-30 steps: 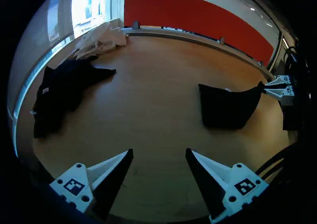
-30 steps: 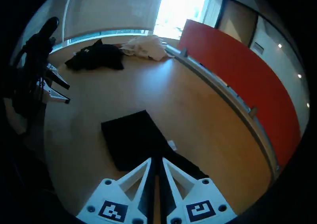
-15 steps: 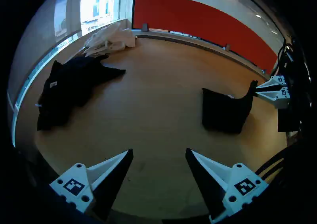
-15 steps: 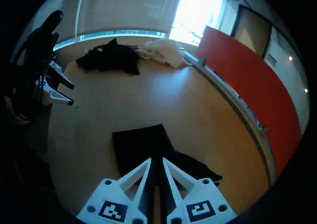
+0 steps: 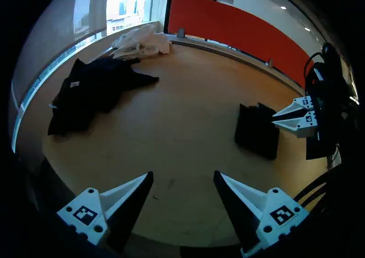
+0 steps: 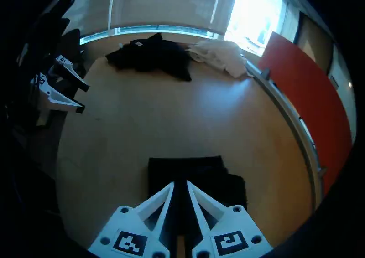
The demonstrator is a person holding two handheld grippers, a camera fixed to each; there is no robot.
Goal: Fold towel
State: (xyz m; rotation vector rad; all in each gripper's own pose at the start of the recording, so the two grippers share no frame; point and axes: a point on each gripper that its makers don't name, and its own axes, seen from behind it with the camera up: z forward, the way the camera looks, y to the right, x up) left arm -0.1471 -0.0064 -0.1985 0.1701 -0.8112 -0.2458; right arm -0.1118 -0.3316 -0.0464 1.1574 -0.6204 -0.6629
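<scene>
Left gripper [image 5: 182,185]: jaws released and spread wide, hovering above bare wooden table [image 5: 182,116] well apart from the towel; it also shows at the table's side in the right gripper view [image 6: 83,98], fingers apart. Right gripper [image 6: 180,198]: jaws clenched to a narrow slit on the near edge of the black towel [image 6: 196,173], which lies folded in a flat rectangle on the table; in the left gripper view its tips [image 5: 274,120] meet the towel [image 5: 256,130] at its edge. Far side by the window: black garment [image 5: 91,91], white cloth [image 5: 141,41] just beside it, red partition [image 5: 237,30] along the table's edge.
</scene>
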